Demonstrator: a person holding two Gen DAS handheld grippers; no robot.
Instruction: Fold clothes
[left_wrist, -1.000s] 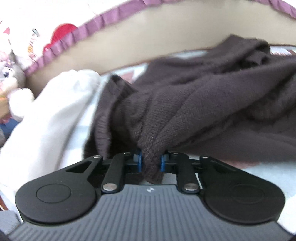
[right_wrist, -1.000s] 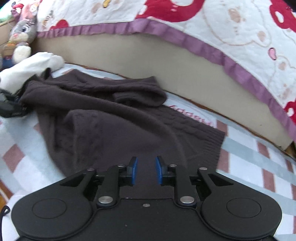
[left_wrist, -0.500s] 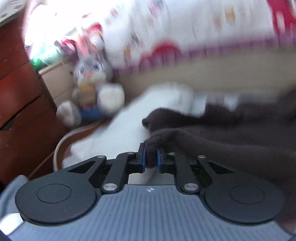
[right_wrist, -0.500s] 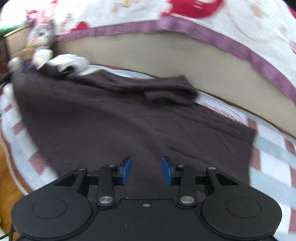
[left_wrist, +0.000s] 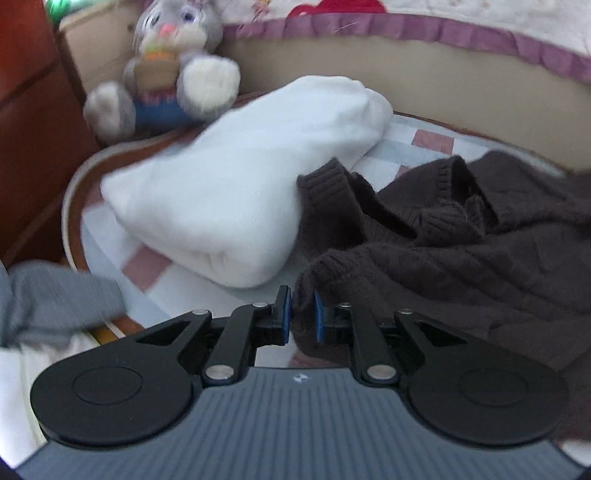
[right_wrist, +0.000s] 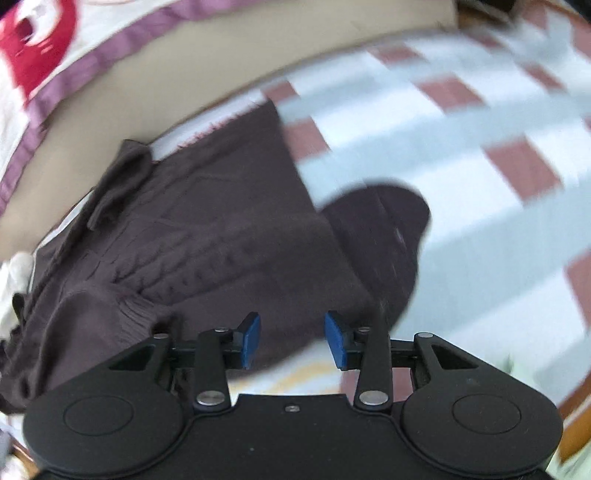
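Observation:
A dark brown knitted sweater (left_wrist: 461, 251) lies spread on a checked bedsheet (right_wrist: 461, 155). In the left wrist view my left gripper (left_wrist: 300, 314) is shut on a bunched edge of this sweater, with knit pinched between the blue pads. In the right wrist view the sweater (right_wrist: 221, 229) lies flat below, its hem toward the right. My right gripper (right_wrist: 292, 339) hangs over the sweater's near edge. Its jaws are opening and nothing is between its pads.
A folded white garment (left_wrist: 240, 192) lies left of the sweater. A grey plush rabbit (left_wrist: 166, 66) sits behind it by a brown wooden cabinet (left_wrist: 29, 110). A quilt with purple trim (left_wrist: 443, 33) and a beige bed side run along the back. A grey sleeve (left_wrist: 55, 299) shows at left.
My left gripper has pulled the sweater's edge toward the white garment and rolled. My right gripper has opened wider, rolled, and swung toward the sweater's hem end.

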